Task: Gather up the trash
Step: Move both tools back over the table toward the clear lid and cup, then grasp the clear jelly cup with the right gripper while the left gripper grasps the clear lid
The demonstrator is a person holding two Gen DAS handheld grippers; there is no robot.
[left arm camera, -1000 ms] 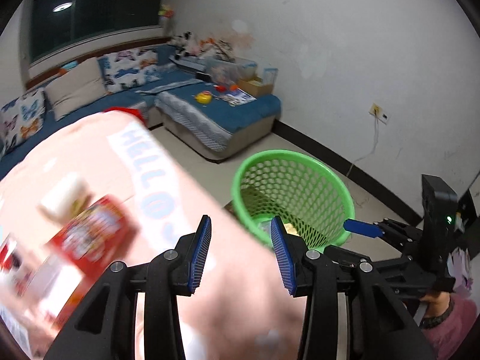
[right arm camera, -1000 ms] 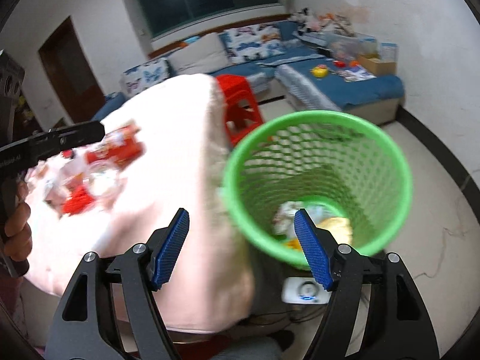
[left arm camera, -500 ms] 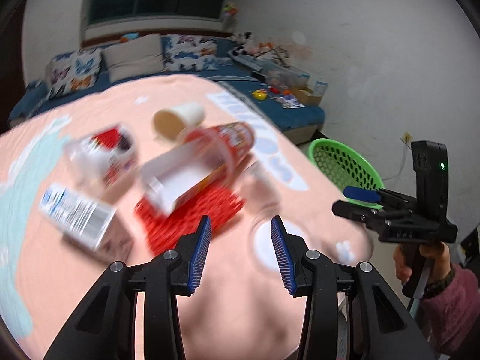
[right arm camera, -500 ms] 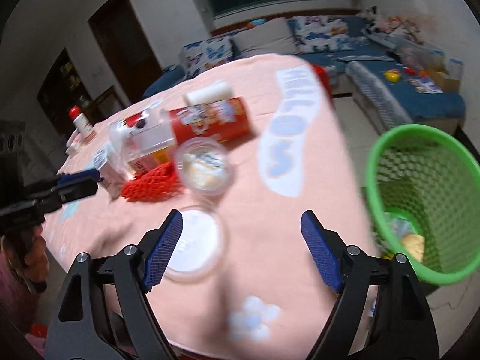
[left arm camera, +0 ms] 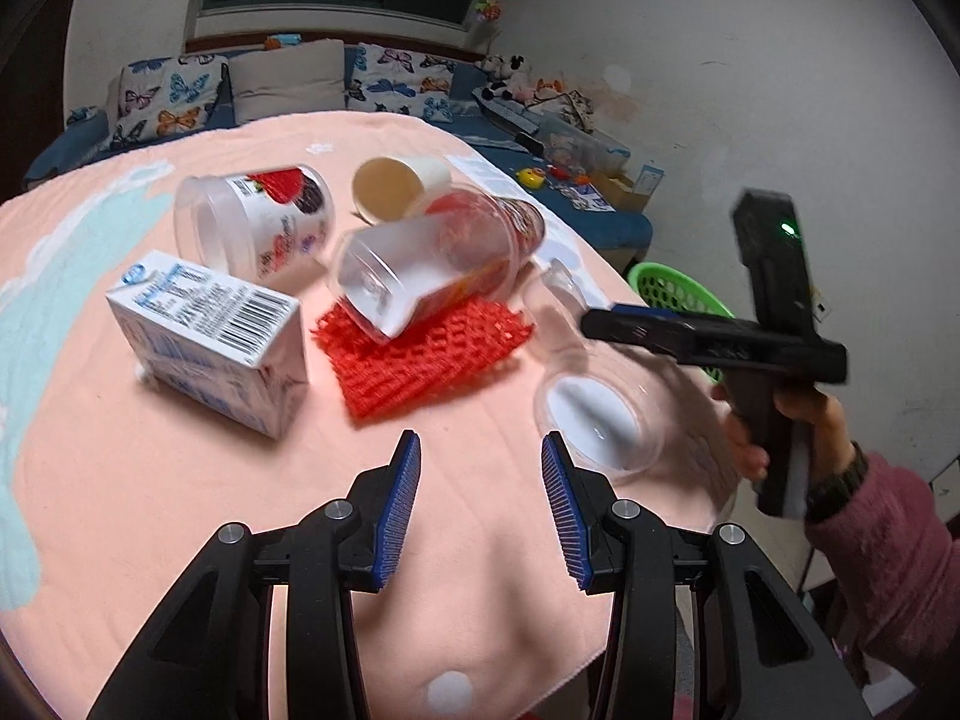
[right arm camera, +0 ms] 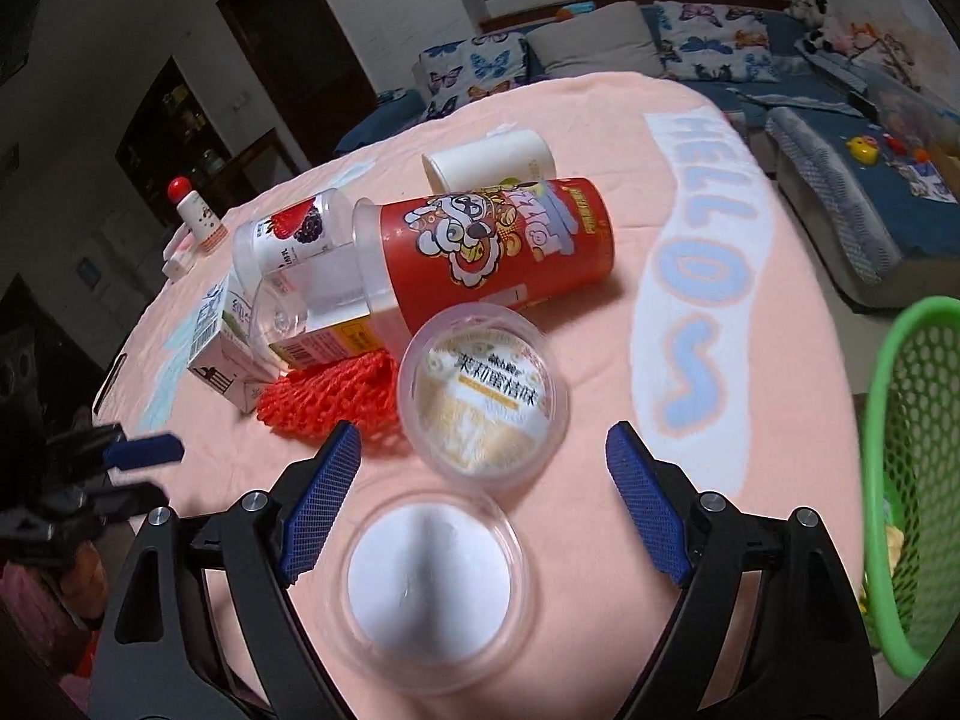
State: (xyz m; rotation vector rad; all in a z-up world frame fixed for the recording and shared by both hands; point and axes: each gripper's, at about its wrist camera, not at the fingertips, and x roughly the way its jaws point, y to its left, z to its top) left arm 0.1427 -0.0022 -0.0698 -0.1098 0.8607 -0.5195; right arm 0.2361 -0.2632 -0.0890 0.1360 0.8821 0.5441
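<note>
Trash lies on the pink-clothed table [left arm camera: 150, 480]: a milk carton [left arm camera: 210, 336], a clear berry jar [left arm camera: 258, 222], a red snack can [right arm camera: 498, 252], a white paper cup [right arm camera: 486, 162], red foam netting [left arm camera: 420, 348], a clear round tub [right arm camera: 432, 594] and its lid [right arm camera: 486, 396]. My left gripper [left arm camera: 480, 510] is open and empty, short of the netting. My right gripper [right arm camera: 480, 504] is open wide, straddling the tub, not touching it. The green basket [right arm camera: 906, 480] stands off the table's right edge.
A small red-capped bottle [right arm camera: 195, 210] stands at the table's far left edge. A blue sofa [right arm camera: 600, 54] with cushions and a bed [right arm camera: 870, 180] lie beyond the table. The right gripper shows in the left wrist view [left arm camera: 708, 336], over the tub.
Both grippers swung from the green basket back over the table. The trash pile is now close in front. Both stay open and empty.
</note>
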